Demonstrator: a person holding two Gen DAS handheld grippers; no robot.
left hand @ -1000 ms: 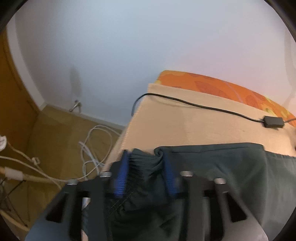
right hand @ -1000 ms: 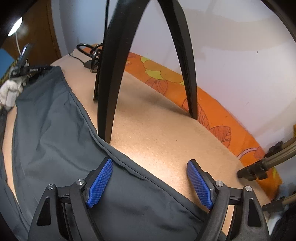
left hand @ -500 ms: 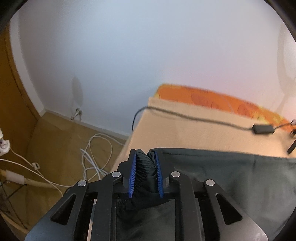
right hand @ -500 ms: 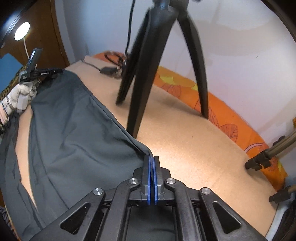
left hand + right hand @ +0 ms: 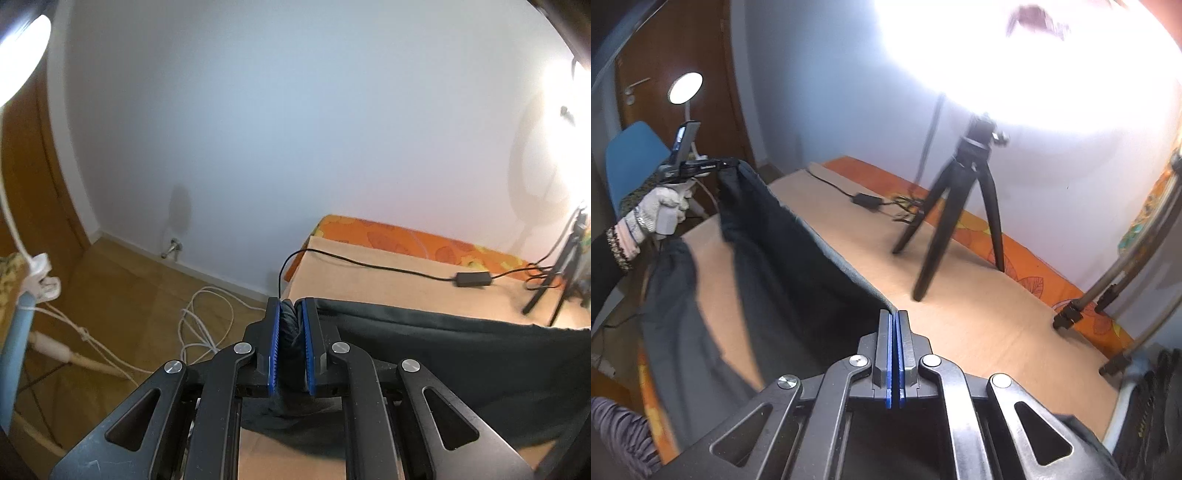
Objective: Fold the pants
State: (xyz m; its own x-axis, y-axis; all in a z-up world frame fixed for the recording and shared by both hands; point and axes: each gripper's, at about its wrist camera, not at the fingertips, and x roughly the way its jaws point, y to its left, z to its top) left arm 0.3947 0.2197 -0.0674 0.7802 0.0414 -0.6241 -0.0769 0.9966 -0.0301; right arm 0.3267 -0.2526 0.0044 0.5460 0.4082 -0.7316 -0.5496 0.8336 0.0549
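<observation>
Left gripper (image 5: 291, 347): two blue fingers (image 5: 274, 350) closing on one bunched corner of the dark pants (image 5: 461, 354), cloth pinched between them. Right gripper (image 5: 895, 360): two fingers pressed flat together, clamping the pants' edge at its tip. One pair of pants, lifted and stretched over the tan surface (image 5: 960, 295); one tripod (image 5: 960, 206) at 1 o'clock, one black adapter (image 5: 866, 201) at 12.
</observation>
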